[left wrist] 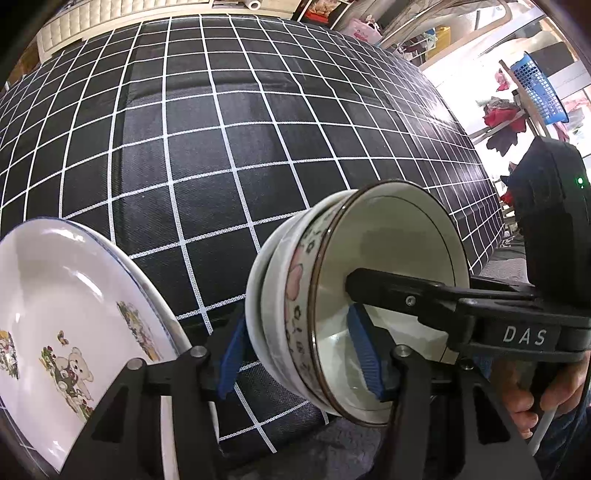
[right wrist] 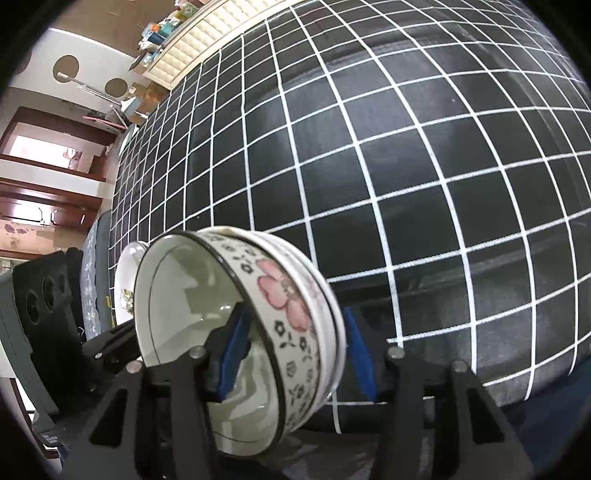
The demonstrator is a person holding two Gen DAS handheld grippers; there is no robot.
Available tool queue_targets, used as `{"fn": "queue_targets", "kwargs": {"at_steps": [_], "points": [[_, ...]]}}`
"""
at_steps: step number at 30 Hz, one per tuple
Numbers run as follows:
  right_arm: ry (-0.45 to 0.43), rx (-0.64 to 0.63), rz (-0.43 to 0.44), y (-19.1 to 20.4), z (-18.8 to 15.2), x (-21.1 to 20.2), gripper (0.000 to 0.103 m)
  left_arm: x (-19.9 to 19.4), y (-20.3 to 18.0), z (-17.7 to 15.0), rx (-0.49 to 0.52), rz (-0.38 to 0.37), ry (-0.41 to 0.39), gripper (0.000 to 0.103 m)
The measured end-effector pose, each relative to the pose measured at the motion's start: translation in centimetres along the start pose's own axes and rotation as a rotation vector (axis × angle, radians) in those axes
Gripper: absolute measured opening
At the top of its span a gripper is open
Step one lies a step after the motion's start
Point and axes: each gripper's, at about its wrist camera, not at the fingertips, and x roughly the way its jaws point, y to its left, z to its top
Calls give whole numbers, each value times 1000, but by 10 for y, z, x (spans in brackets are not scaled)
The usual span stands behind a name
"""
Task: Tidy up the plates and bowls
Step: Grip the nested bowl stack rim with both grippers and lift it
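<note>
A stack of nested bowls (left wrist: 295, 295), the inner one painted with pink flowers, hangs tipped on its side above the black checked cloth (left wrist: 221, 147). My left gripper (left wrist: 297, 360) is shut on the stack's wall, one blue pad (left wrist: 231, 365) outside and the other inside. My right gripper (right wrist: 295, 350) straddles the opposite wall of the bowls (right wrist: 280, 295). Its inner pad (right wrist: 234, 354) is in the bowl, and its outer pad stands a sliver off the white rim, so it is open. A white plate (left wrist: 55, 314) with a teddy-bear print lies at the left.
The checked cloth (right wrist: 406, 166) stretches far ahead, up to a cream padded board (left wrist: 110, 18). A blue basket (left wrist: 535, 88) and clothes sit off the right edge. A person's hand (left wrist: 532, 402) holds the right gripper's handle. Dark speakers (right wrist: 44, 291) stand off the left side.
</note>
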Motion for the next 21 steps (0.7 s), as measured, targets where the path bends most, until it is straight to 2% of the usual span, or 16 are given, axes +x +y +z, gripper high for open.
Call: {"fn": "queue_targets", "kwargs": {"at_steps": [4, 18, 21], "points": [[3, -5, -34, 6, -2, -2, 55, -4, -1, -3, 3, 23, -9, 50], [15, 74, -34, 17, -1, -2, 52, -10, -13, 0, -25, 67, -33, 46], [-7, 48, -45, 28, 1, -12, 52, -18, -16, 1, -32, 64, -53, 46]]}}
